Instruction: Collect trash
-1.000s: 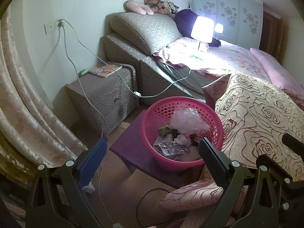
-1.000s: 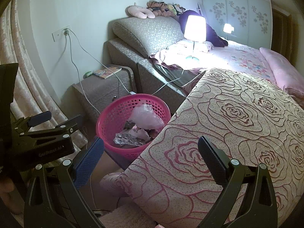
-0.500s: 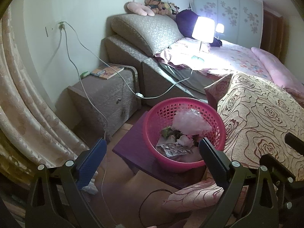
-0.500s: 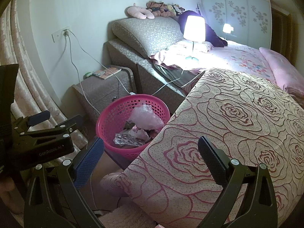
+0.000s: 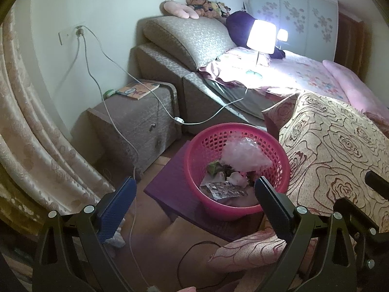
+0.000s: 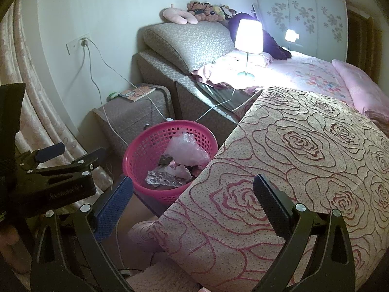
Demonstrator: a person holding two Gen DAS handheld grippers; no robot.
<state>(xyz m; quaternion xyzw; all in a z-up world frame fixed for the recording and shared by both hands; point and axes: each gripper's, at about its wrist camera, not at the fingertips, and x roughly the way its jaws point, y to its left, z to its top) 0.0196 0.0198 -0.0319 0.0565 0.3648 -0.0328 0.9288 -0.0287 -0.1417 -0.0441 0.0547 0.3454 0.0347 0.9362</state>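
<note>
A pink plastic basket (image 5: 209, 143) (image 6: 145, 143) stands on a purple stool (image 5: 170, 192) beside the bed. It holds trash: a crumpled clear plastic bag (image 5: 245, 155) (image 6: 187, 150), a printed wrapper (image 5: 223, 189) (image 6: 165, 178) and other scraps. My left gripper (image 5: 194, 202) hangs open in front of the basket, nothing between its fingers. My right gripper (image 6: 193, 200) is open too, above the rose-patterned bedspread (image 6: 291, 158), to the right of the basket. The left gripper's body (image 6: 56, 182) shows at the left of the right wrist view.
A grey nightstand (image 5: 136, 119) with a book (image 5: 137, 90) stands by the wall. White cables (image 5: 116, 121) run from the wall socket to the floor and the bed. A lit lamp (image 5: 261, 36) stands on the bed. Curtains (image 5: 31, 133) hang at the left.
The left gripper's view has shifted slightly, with the basket sitting a little further right and lower. The right gripper has barely moved. Both stay open and empty.
</note>
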